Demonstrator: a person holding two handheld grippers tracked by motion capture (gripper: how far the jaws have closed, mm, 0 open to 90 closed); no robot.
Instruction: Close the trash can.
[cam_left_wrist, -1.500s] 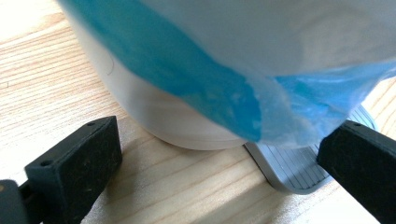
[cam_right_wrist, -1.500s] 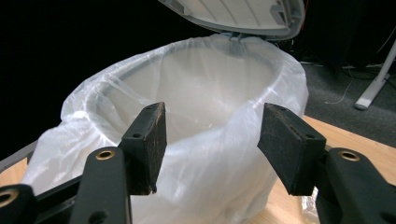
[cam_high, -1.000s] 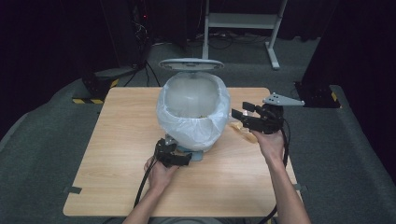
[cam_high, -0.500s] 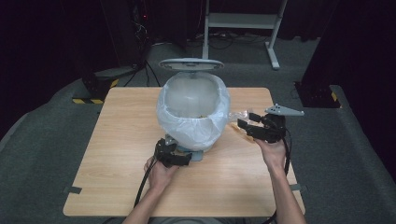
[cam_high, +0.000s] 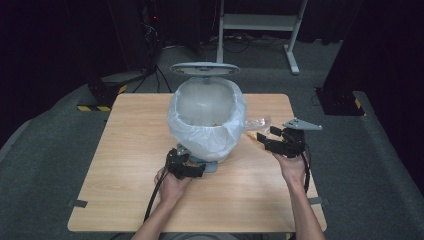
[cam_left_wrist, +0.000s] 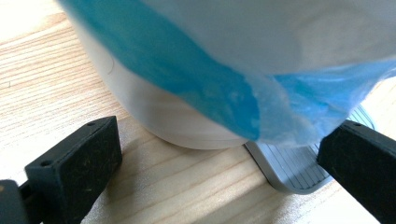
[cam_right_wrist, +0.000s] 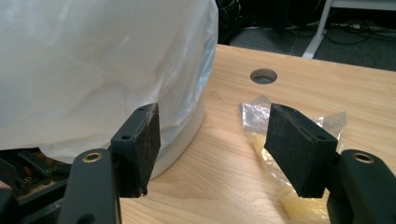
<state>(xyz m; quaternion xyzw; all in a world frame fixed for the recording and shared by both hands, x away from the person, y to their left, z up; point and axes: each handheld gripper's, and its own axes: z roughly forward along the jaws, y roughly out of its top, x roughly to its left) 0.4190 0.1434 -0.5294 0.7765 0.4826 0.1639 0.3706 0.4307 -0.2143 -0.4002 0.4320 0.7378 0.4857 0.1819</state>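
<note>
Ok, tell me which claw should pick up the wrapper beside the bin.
Right. The right claw hangs open just over the wrapper; the left claw is at the bin's pedal.

White bin (cam_high: 207, 150) with translucent white liner (cam_high: 220, 135) that shows blue (cam_left_wrist: 196, 88) close above the left gripper (cam_high: 192, 170) fingers. Grey ribbed pedal (cam_left_wrist: 294, 168) between black fingers (cam_left_wrist: 74, 163). Tabletop (cam_high: 125, 150) light wood grain. Clear wrapper (cam_right_wrist: 261, 126) with pale yellow inside, by the black right gripper (cam_right_wrist: 215, 149) fingers. Grey floor (cam_high: 45, 165).
</note>
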